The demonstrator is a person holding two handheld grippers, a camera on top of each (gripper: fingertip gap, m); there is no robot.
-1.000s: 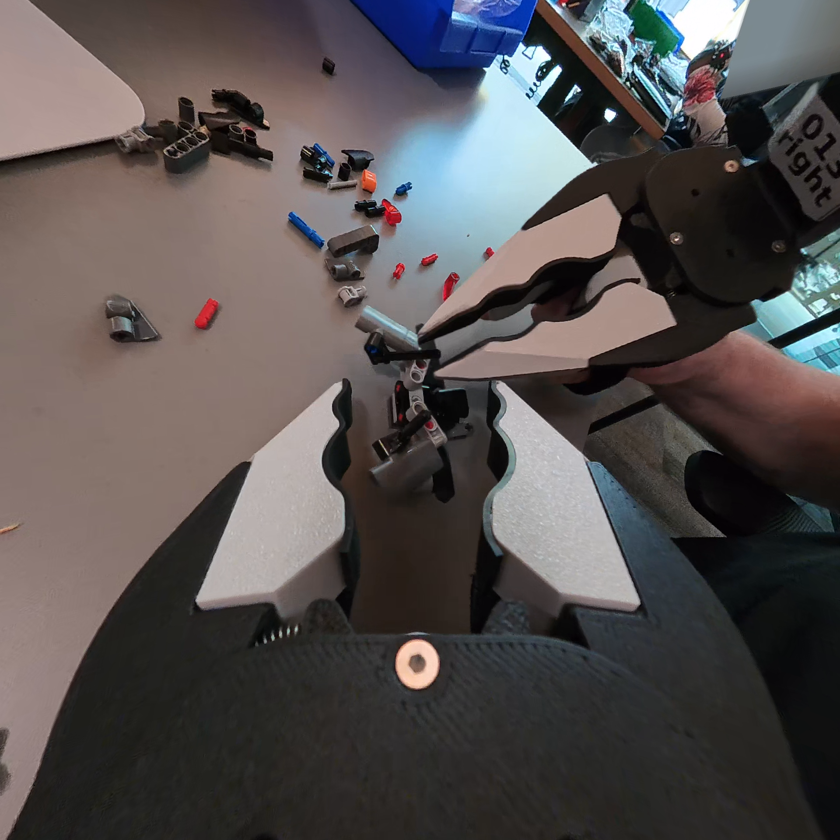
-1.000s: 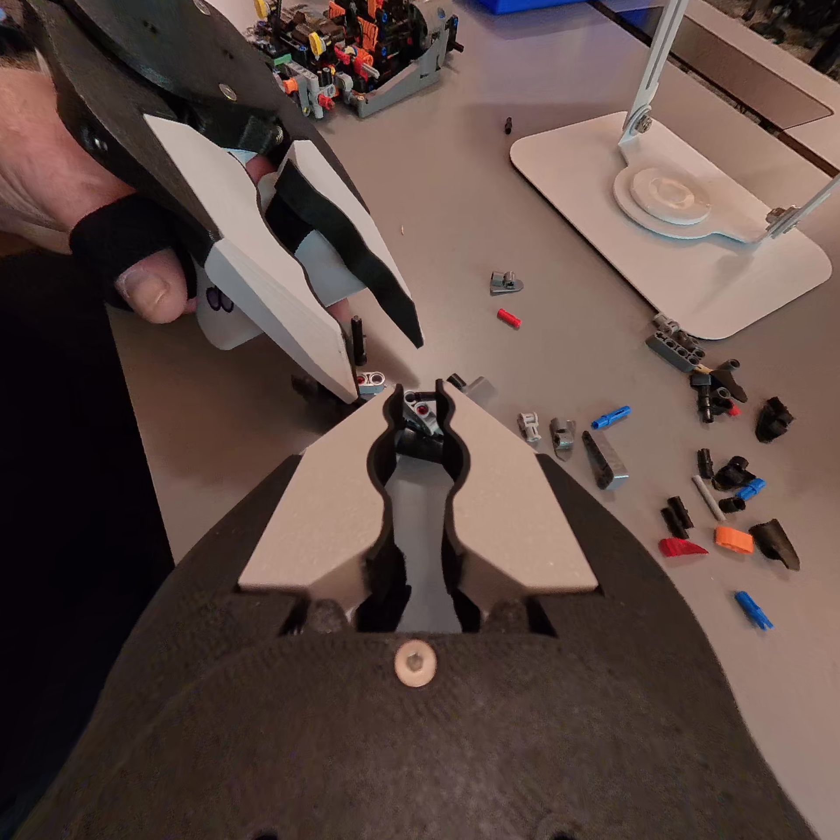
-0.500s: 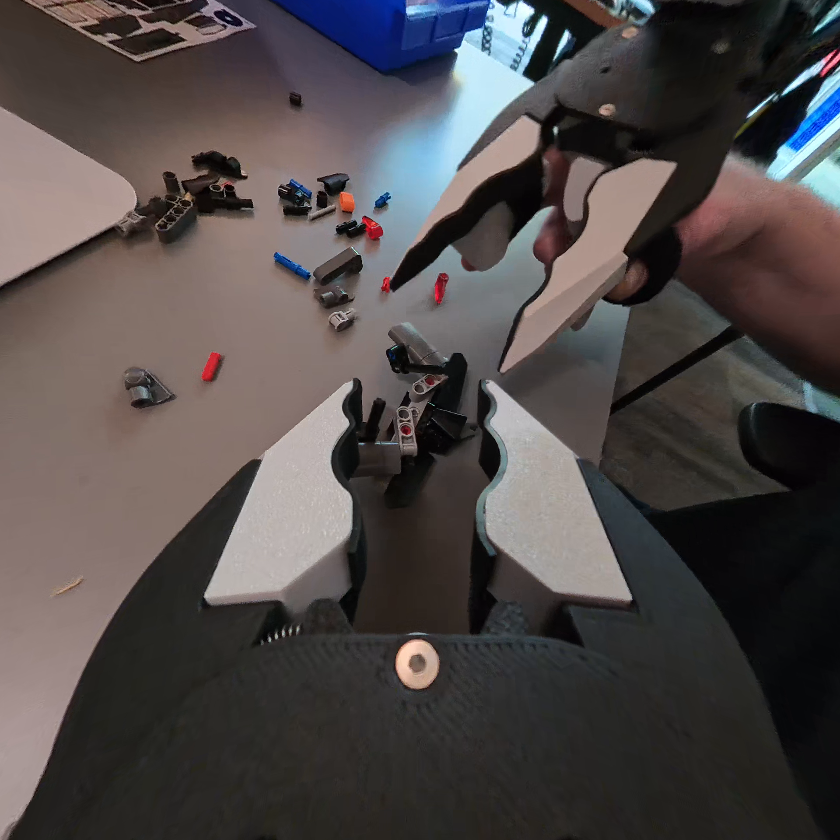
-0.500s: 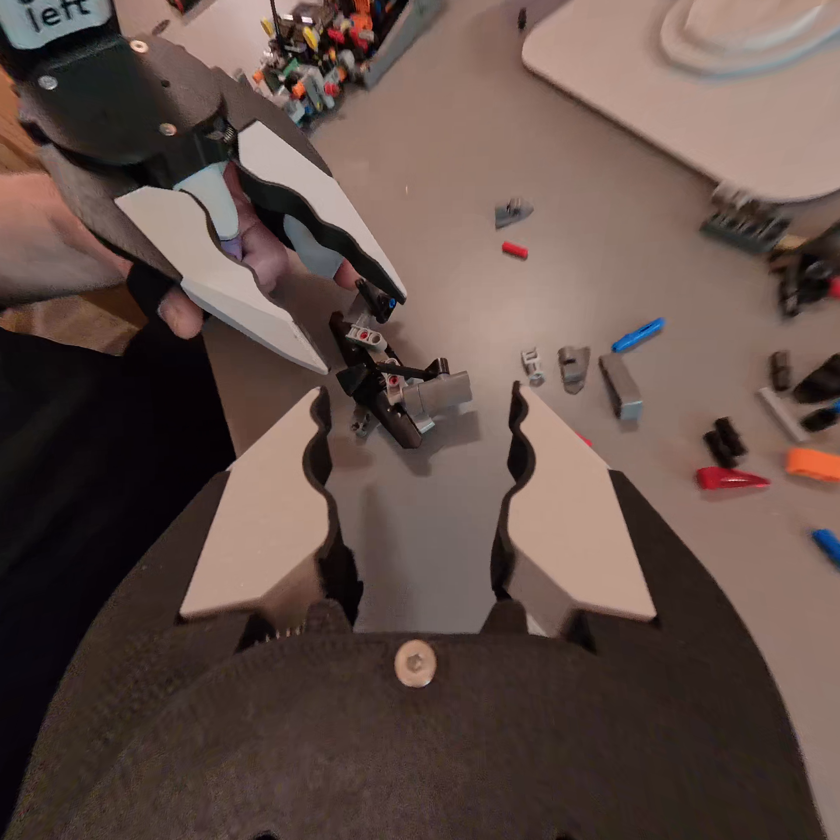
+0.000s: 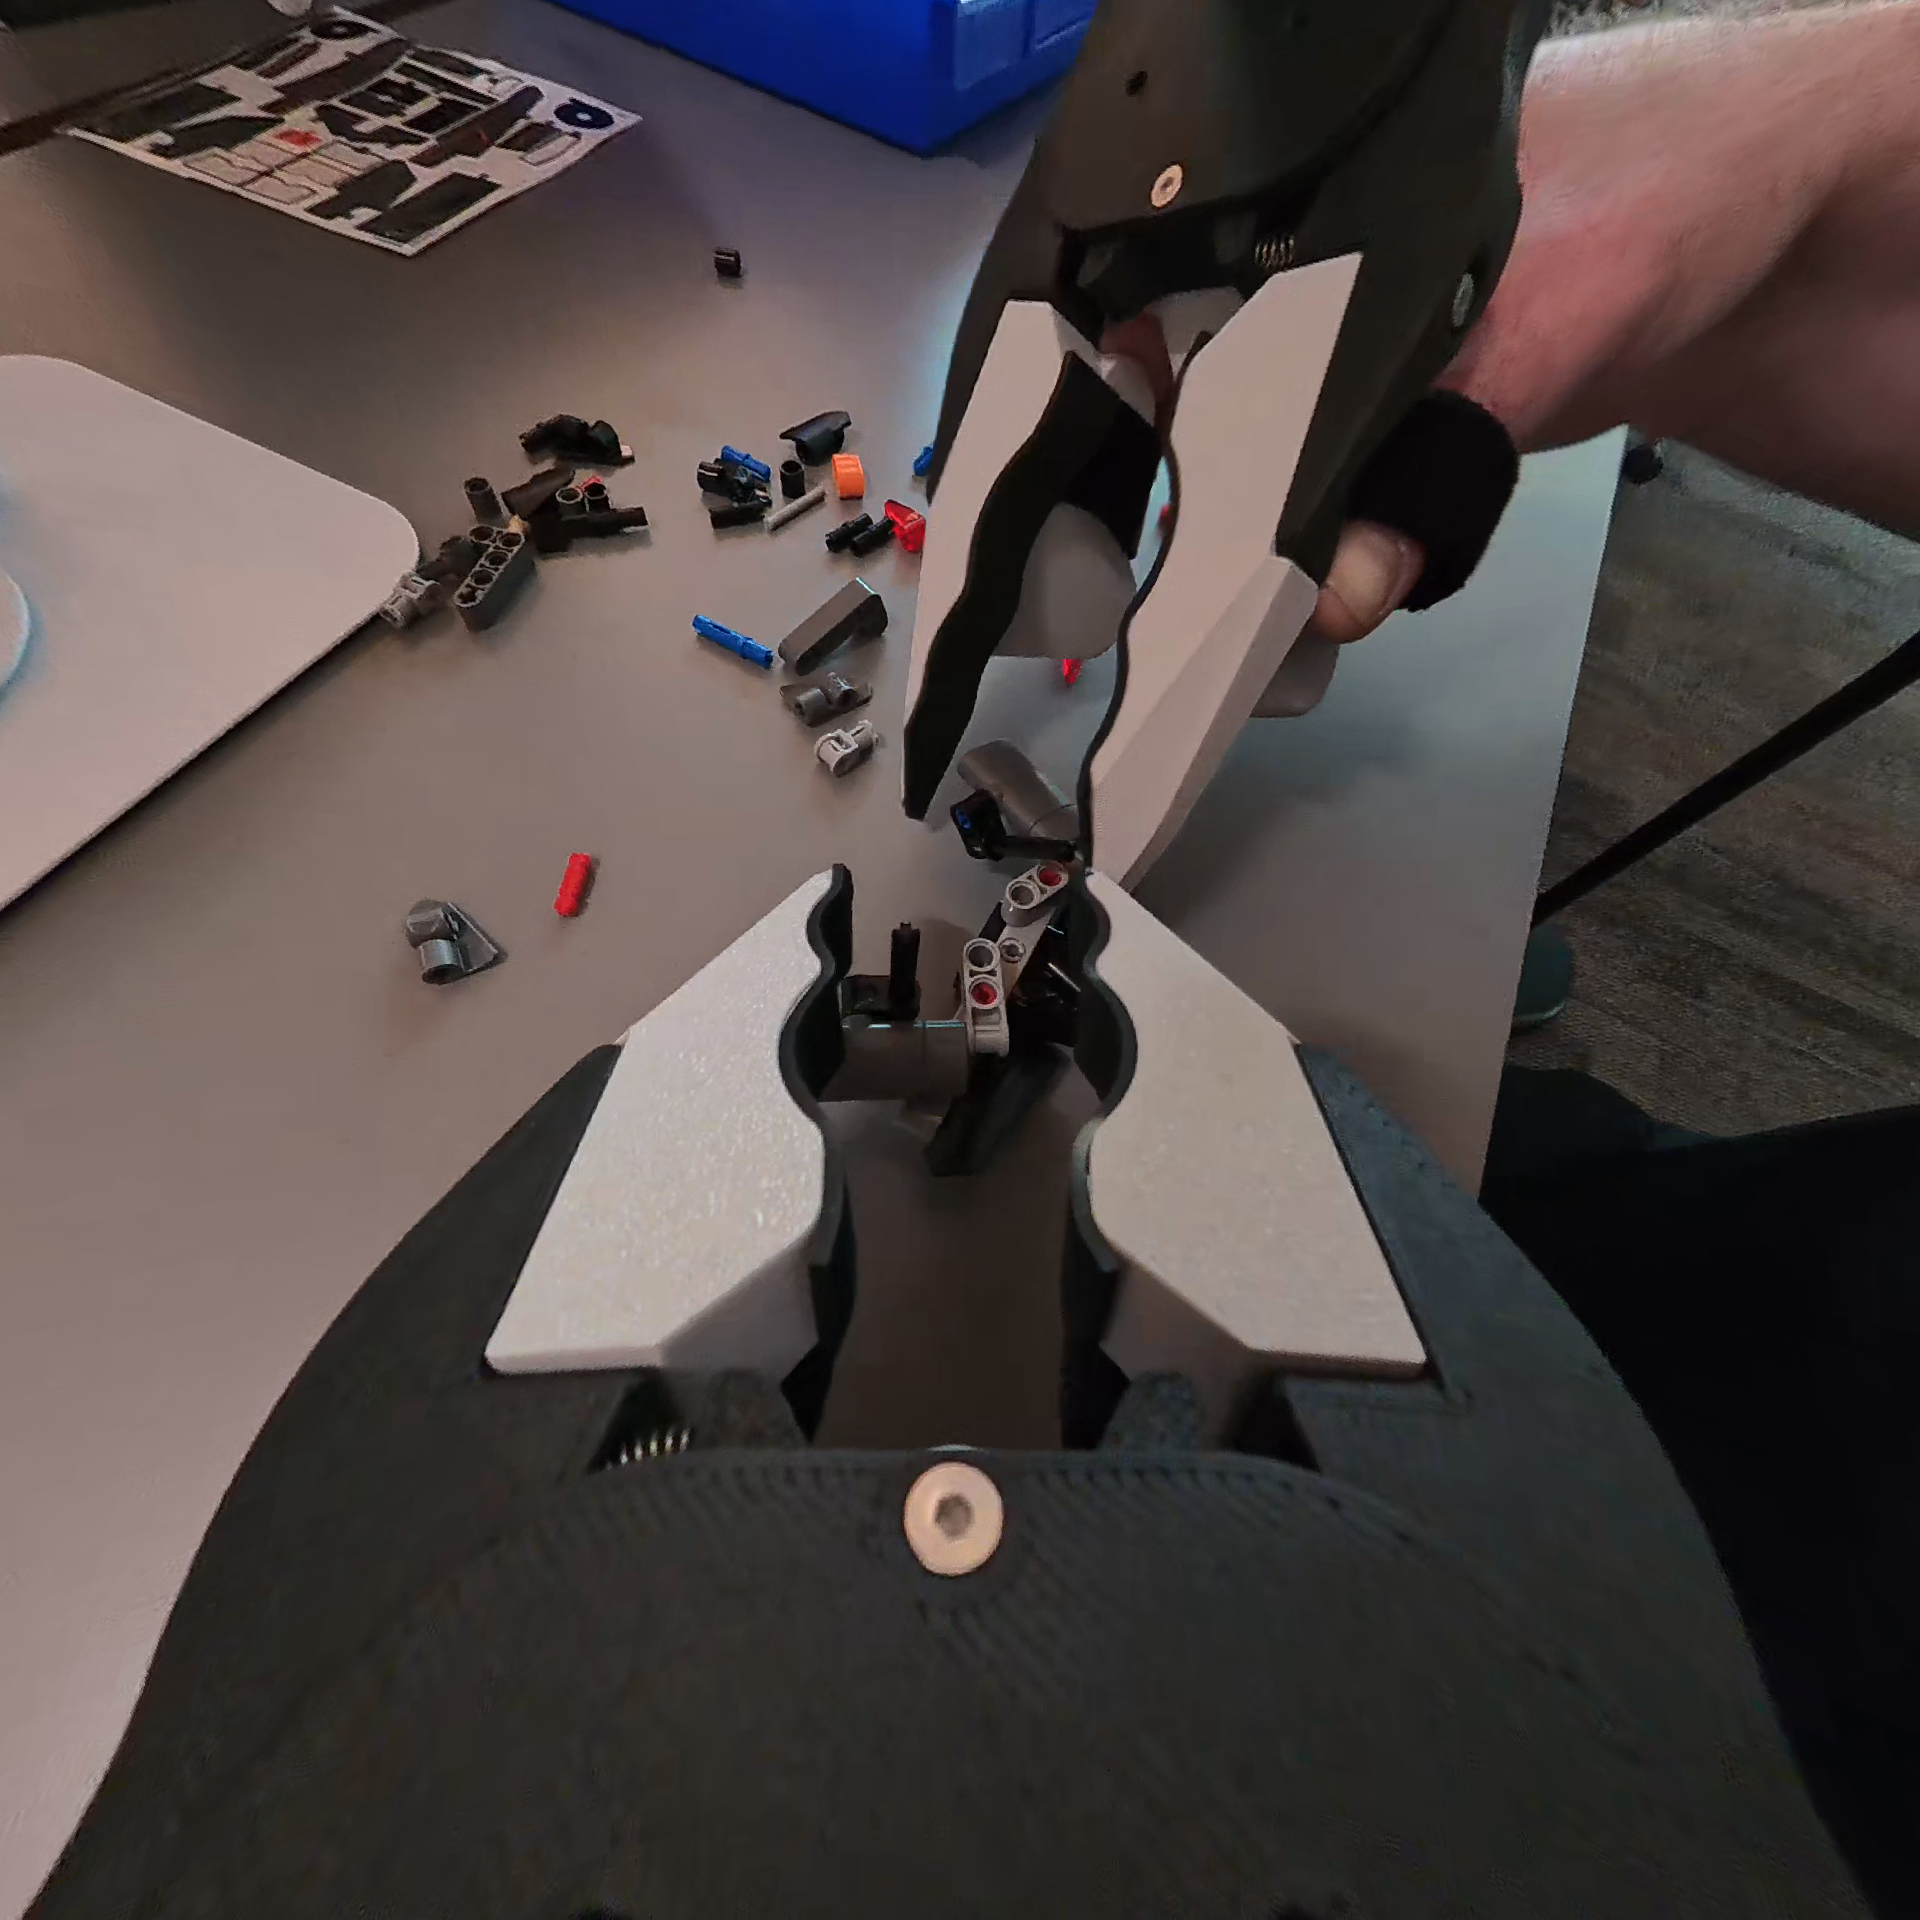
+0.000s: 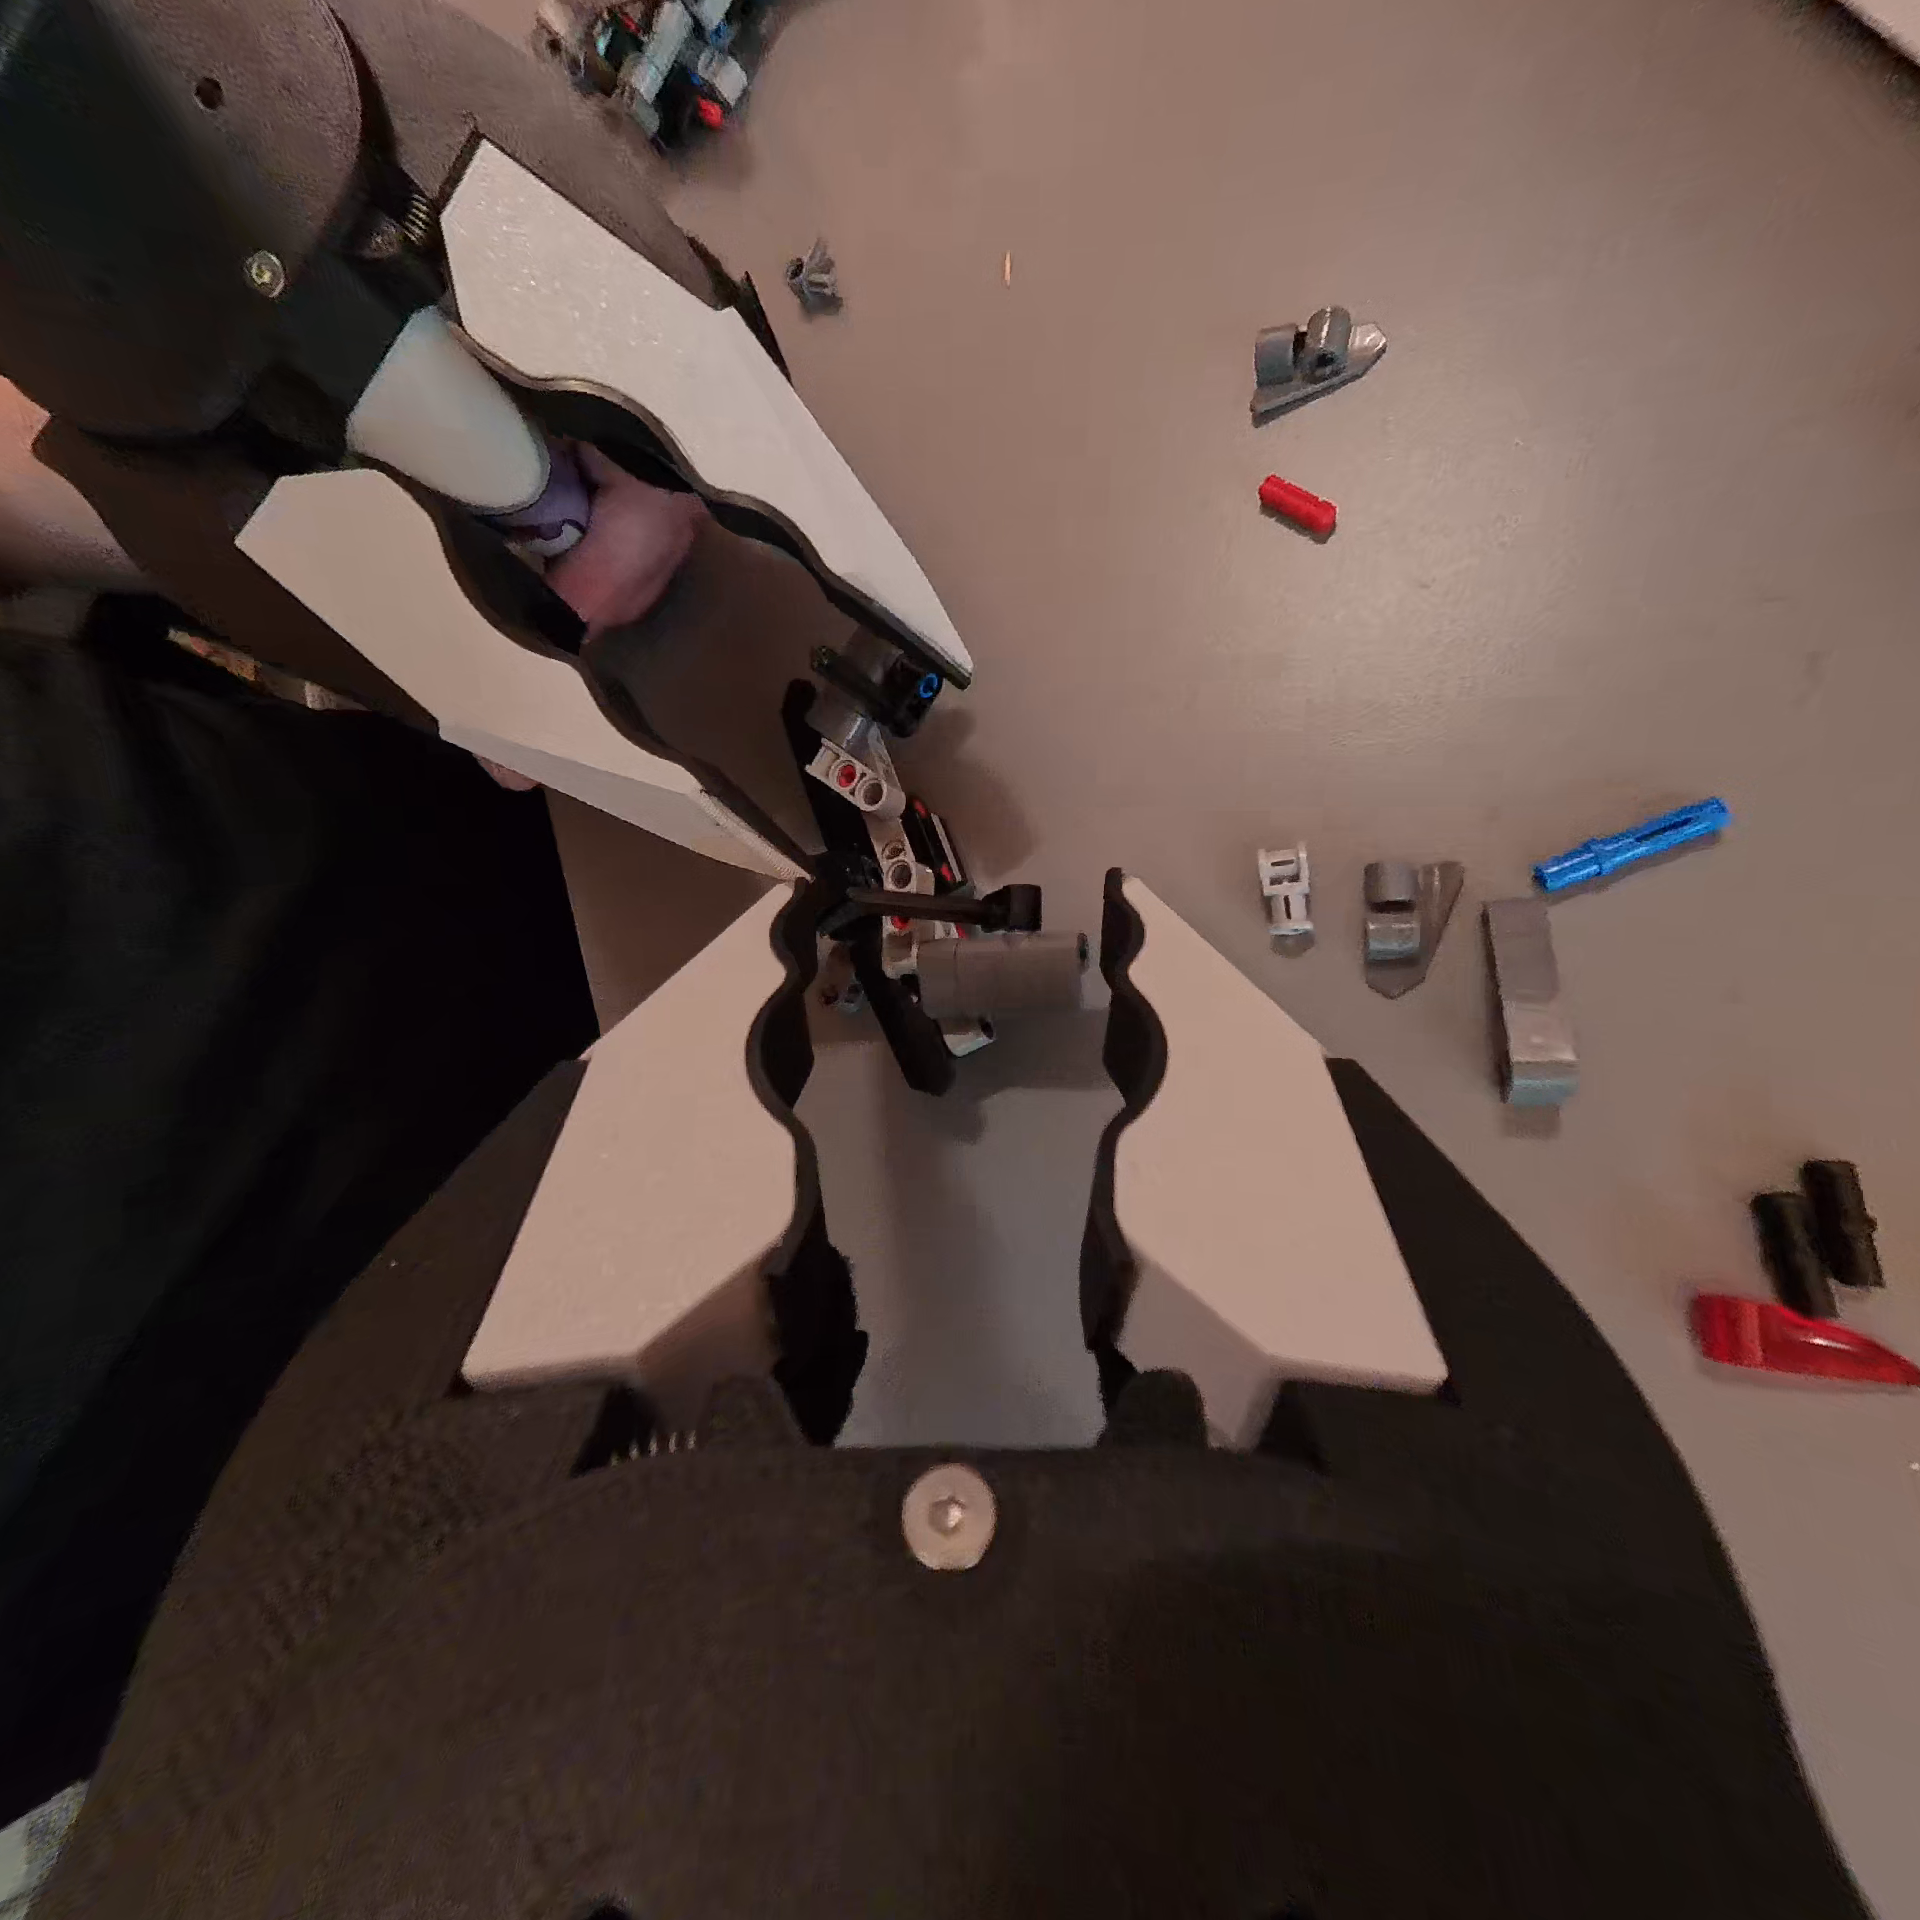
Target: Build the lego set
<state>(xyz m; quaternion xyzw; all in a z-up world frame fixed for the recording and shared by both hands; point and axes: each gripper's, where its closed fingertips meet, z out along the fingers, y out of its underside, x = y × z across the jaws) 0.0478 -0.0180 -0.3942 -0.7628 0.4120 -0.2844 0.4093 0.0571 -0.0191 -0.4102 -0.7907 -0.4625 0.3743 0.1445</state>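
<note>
My right view blurs the built model, cut off upper left; its parts are perhaps undecipherable.

Right gripper jaws apart around lego assembly.

Bare table lies left of the lego assembly — beyond it, scattered loose pieces and the right gripper crowd the way.
</note>
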